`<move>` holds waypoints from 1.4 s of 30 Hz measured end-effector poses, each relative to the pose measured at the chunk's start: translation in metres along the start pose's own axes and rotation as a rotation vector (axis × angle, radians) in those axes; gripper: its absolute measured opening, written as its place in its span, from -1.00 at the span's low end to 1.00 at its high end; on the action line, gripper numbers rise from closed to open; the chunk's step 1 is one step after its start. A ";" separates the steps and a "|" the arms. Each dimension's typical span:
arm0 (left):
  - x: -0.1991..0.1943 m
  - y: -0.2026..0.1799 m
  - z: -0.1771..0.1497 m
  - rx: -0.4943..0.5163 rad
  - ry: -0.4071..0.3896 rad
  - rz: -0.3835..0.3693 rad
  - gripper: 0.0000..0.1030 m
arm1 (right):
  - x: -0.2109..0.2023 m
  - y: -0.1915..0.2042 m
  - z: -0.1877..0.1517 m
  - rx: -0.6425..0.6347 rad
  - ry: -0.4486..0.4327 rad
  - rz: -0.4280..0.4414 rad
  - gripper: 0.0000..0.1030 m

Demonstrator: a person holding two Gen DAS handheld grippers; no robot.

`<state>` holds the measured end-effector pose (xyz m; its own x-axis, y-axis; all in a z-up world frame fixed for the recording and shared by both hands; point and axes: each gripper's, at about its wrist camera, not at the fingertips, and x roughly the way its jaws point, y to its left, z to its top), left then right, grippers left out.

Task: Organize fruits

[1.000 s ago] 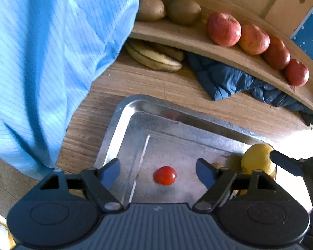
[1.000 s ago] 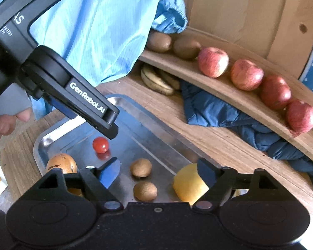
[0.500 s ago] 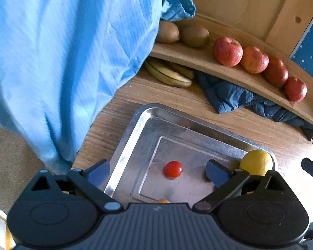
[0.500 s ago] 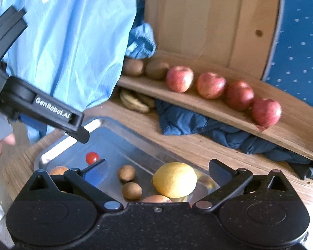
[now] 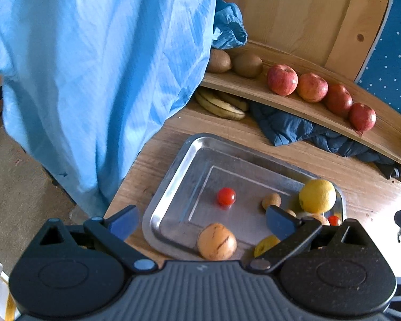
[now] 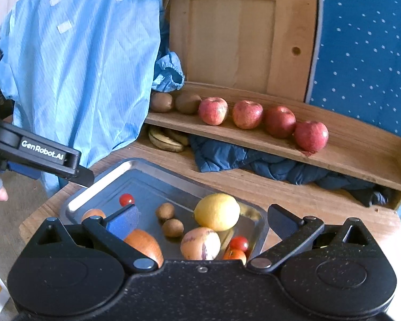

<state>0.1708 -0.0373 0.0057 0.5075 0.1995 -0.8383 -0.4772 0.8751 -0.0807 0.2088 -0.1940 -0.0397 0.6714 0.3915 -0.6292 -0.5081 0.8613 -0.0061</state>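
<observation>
A steel tray point(image 5: 173, 184) point(image 6: 99, 184) on the wooden table holds a cherry tomato point(image 5: 226, 196) point(image 6: 126, 199), a lemon point(image 5: 317, 196) point(image 6: 217, 211), two small brown kiwis point(image 6: 165, 211), tan striped fruits point(image 5: 217, 244) point(image 6: 200, 243) and more small fruit. My left gripper point(image 5: 200, 219) hovers open above the tray's near edge, empty. Above the tray's right half, my right gripper point(image 6: 200, 220) is open too, holding nothing. Several red apples point(image 5: 282, 79) point(image 6: 213, 110) and two large kiwis point(image 5: 247, 65) point(image 6: 187, 103) line the curved wooden shelf point(image 5: 320, 117) point(image 6: 347, 155).
Bananas point(image 5: 219, 105) point(image 6: 165, 140) and a dark blue cloth point(image 5: 288, 129) point(image 6: 254, 163) lie under the shelf. A light blue garment point(image 5: 93, 67) point(image 6: 77, 61) hangs at the left beside the table edge. A wooden panel and a blue dotted wall stand behind.
Both grippers have pulled back and risen from the tray, so more of the tray, shelf and wall shows. Both stay open. The fruit has not moved.
</observation>
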 end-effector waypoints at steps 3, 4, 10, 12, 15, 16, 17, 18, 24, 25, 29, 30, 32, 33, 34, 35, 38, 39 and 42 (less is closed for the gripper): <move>-0.007 0.000 -0.007 0.014 0.001 0.003 0.99 | -0.007 0.001 -0.005 0.011 0.009 -0.002 0.99; -0.010 0.000 -0.009 0.019 0.002 0.005 0.99 | -0.009 0.001 -0.006 0.019 0.014 -0.007 0.99; -0.020 0.003 -0.020 0.037 0.012 -0.006 0.99 | -0.021 0.004 -0.013 0.054 0.024 -0.024 0.99; -0.023 0.004 -0.023 0.053 0.009 -0.011 0.99 | -0.024 0.007 -0.015 0.055 0.026 -0.036 0.99; -0.025 0.005 -0.025 0.076 0.006 -0.025 0.99 | -0.028 0.011 -0.017 0.065 0.027 -0.054 0.99; -0.026 0.006 -0.027 0.084 0.003 -0.031 0.99 | -0.030 0.014 -0.018 0.069 0.028 -0.059 0.99; -0.026 0.008 -0.028 0.092 0.001 -0.039 0.99 | -0.030 0.016 -0.018 0.071 0.030 -0.065 0.99; -0.027 0.009 -0.029 0.098 -0.001 -0.045 0.99 | -0.032 0.019 -0.019 0.073 0.032 -0.072 0.99; -0.028 0.021 -0.034 0.141 -0.007 -0.084 0.99 | -0.042 0.039 -0.021 0.090 0.033 -0.122 0.99; -0.029 0.024 -0.035 0.149 -0.008 -0.090 0.99 | -0.045 0.042 -0.022 0.095 0.033 -0.131 0.99; -0.035 0.036 -0.040 0.180 -0.021 -0.107 0.99 | -0.053 0.058 -0.025 0.110 0.032 -0.161 0.99; -0.036 0.039 -0.041 0.184 -0.025 -0.111 0.99 | -0.055 0.062 -0.025 0.114 0.031 -0.168 0.99; -0.039 0.045 -0.044 0.195 -0.032 -0.123 0.99 | -0.060 0.070 -0.027 0.120 0.025 -0.181 0.99; -0.041 0.049 -0.045 0.201 -0.033 -0.127 0.99 | -0.062 0.074 -0.027 0.124 0.024 -0.188 0.99; -0.042 0.052 -0.046 0.206 -0.035 -0.131 0.99 | -0.064 0.077 -0.028 0.127 0.022 -0.193 0.99; -0.044 0.055 -0.048 0.211 -0.038 -0.136 0.99 | -0.067 0.081 -0.029 0.132 0.020 -0.200 0.99; -0.048 0.064 -0.051 0.226 -0.044 -0.147 0.99 | -0.073 0.091 -0.032 0.145 0.019 -0.216 0.99; -0.050 0.067 -0.052 0.230 -0.044 -0.151 0.99 | -0.075 0.094 -0.034 0.151 0.018 -0.222 0.99; -0.055 0.076 -0.055 0.232 -0.042 -0.169 0.99 | -0.082 0.102 -0.038 0.172 0.017 -0.241 0.99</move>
<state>0.0670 -0.0064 0.0162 0.5978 0.0562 -0.7997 -0.2091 0.9739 -0.0880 0.0815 -0.1506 -0.0182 0.7518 0.1651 -0.6384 -0.2353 0.9716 -0.0258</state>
